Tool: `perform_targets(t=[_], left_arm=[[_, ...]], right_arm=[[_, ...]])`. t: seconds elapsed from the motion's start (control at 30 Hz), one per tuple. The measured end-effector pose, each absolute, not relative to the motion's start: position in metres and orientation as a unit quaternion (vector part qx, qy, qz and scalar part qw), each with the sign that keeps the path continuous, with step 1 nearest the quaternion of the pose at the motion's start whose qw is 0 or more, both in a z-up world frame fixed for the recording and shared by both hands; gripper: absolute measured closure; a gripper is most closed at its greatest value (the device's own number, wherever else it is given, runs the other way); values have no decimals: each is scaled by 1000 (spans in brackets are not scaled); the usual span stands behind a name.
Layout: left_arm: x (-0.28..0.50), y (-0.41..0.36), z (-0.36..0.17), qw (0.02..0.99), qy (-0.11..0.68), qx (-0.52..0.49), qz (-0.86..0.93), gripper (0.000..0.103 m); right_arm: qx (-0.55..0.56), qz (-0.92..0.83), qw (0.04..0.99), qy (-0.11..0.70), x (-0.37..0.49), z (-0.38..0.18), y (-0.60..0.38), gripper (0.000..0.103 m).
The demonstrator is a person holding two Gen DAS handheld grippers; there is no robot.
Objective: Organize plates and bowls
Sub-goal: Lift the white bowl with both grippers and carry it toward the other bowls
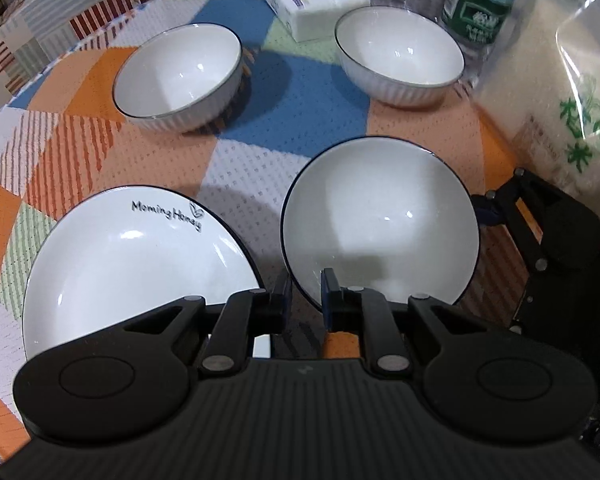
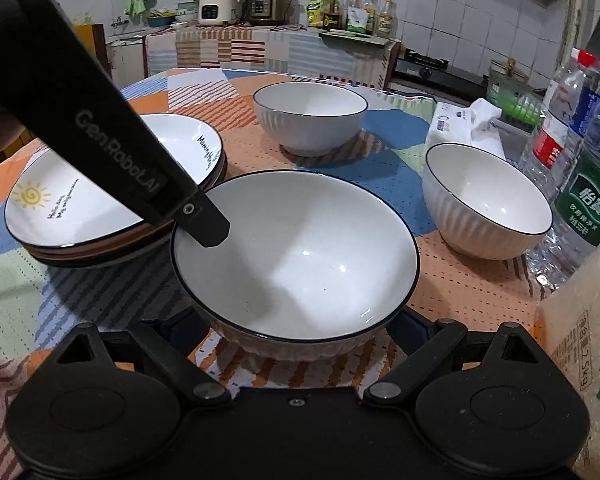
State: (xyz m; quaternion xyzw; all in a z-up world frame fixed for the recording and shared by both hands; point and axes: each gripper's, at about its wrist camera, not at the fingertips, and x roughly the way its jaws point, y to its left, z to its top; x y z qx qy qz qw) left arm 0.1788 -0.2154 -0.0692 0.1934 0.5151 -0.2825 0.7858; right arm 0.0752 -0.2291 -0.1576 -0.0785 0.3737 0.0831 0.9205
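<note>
A near white bowl with a dark rim stands on the patterned cloth; in the right wrist view it sits between my right gripper's wide-spread fingers. My left gripper straddles this bowl's near rim, one finger inside, one outside; whether it pinches the rim I cannot tell. It shows in the right wrist view as a black finger over the rim. My right gripper is open around the bowl's base. A stack of plates lies left, also in the right wrist view. Two more bowls stand farther back.
A tissue pack, water bottles and a bag of rice crowd the table's right side. In the right wrist view the rice bag is close on the right. A kitchen counter stands beyond the table.
</note>
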Motion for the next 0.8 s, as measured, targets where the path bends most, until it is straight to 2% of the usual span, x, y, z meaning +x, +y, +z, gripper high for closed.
perform_targets(t=[0.37, 0.63, 0.8], left_arm=[[191, -206, -63, 782, 534, 150, -284, 87], [201, -195, -31, 794, 519, 97, -303, 84], [213, -195, -10, 812, 491, 65, -310, 77]], right_arm=[[-12, 80, 919, 386, 37, -134, -252, 6], [45, 52, 944, 323, 14, -92, -263, 6], [98, 9, 947, 306, 31, -83, -273, 7]])
